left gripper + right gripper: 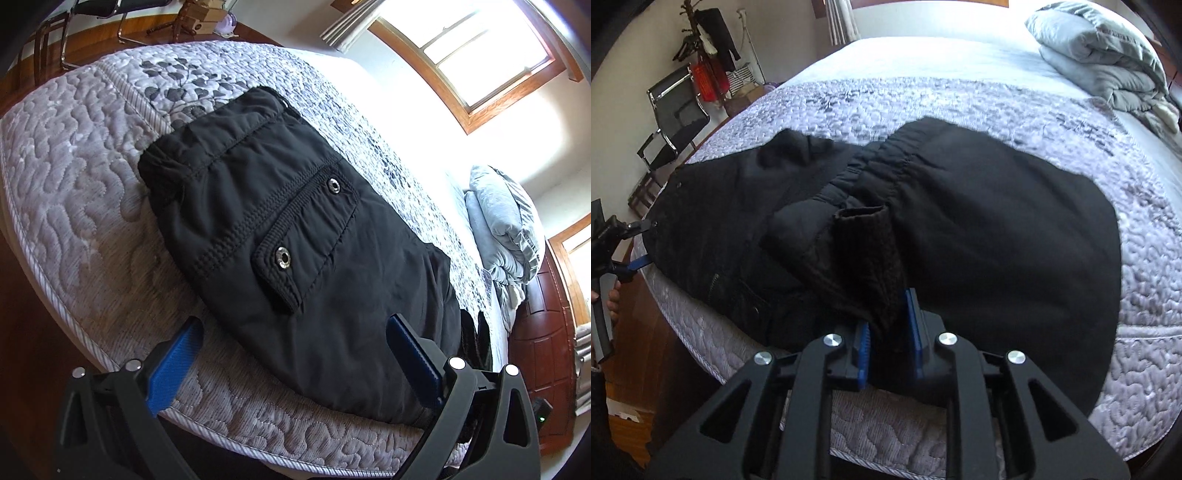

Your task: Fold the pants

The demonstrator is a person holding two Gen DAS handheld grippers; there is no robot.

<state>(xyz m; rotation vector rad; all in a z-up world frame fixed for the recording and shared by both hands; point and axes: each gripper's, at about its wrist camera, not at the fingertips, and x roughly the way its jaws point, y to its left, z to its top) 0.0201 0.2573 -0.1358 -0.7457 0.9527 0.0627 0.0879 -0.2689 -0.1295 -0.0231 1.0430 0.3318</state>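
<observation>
Right hand-held gripper [886, 332], black with blue ribbed pads, stands with its jaws only narrowly apart and a dark ribbed cuff [866, 254] of the black padded pants [997, 240] between the pads; whether the pads still press the cloth I cannot tell. Left hand-held gripper [295, 363] has its jaws spread wide, one blue pad over the quilting and the other at the garment's edge, gripping nothing; in the right wrist view it sits at the far left end of the garment [637, 243], with a hand [611, 299] on its handle. The pants lie folded on the grey quilted mattress [74, 192] close to its near piped edge, the snap-buttoned pocket flap [306, 229] facing up and the elastic waistband bunched toward the middle of the bed. Open mattress stretches beyond the garment up to a folded grey duvet [1100, 48] near the far corner. A black chair [672, 118] stands on the wooden floor off the left side.
</observation>
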